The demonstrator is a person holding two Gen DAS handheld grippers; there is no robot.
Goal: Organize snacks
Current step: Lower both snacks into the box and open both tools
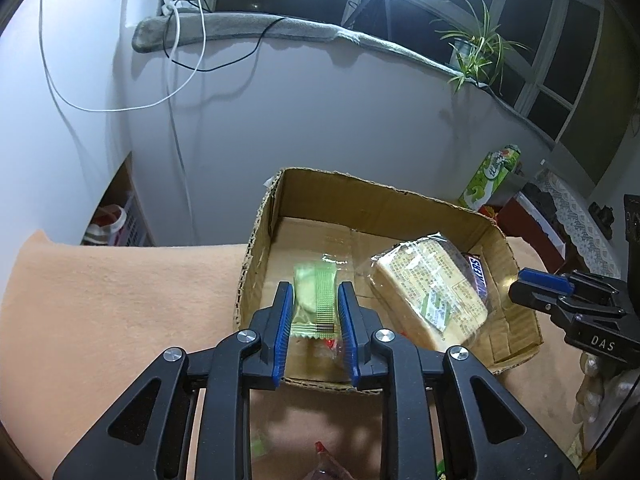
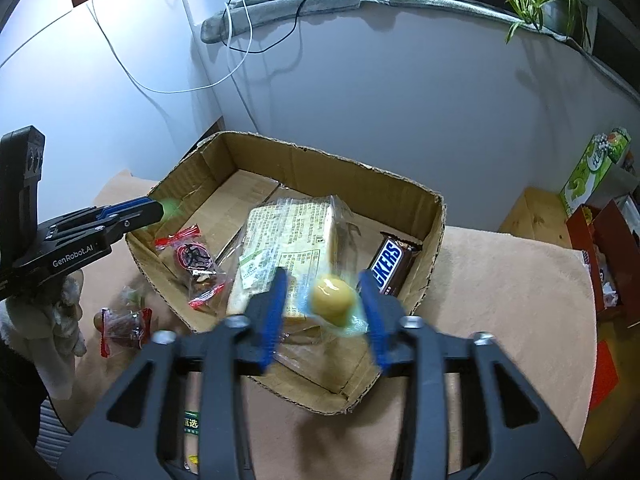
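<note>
An open cardboard box (image 1: 372, 192) (image 2: 320, 160) sits on a peach cloth. Inside lie a wrapped bread loaf (image 1: 432, 288) (image 2: 288, 240), a Snickers bar (image 1: 478, 276) (image 2: 390, 260) and a red-wrapped snack (image 2: 196, 264). My left gripper (image 1: 314, 304) is shut on a green snack packet (image 1: 314, 300), held over the box's near left part; it shows at the left of the right wrist view (image 2: 160, 206). My right gripper (image 2: 324, 304) has its jaws apart, with a blurred yellow snack in a clear wrapper (image 2: 332, 300) between them, touching the right pad, above the box's near edge.
More wrapped snacks lie on the cloth outside the box: a red one (image 2: 120, 326) at its left and one below my right gripper (image 2: 192, 436). A green carton (image 2: 592, 168) and a red box (image 2: 608, 248) stand at the right. White wall and cables are behind.
</note>
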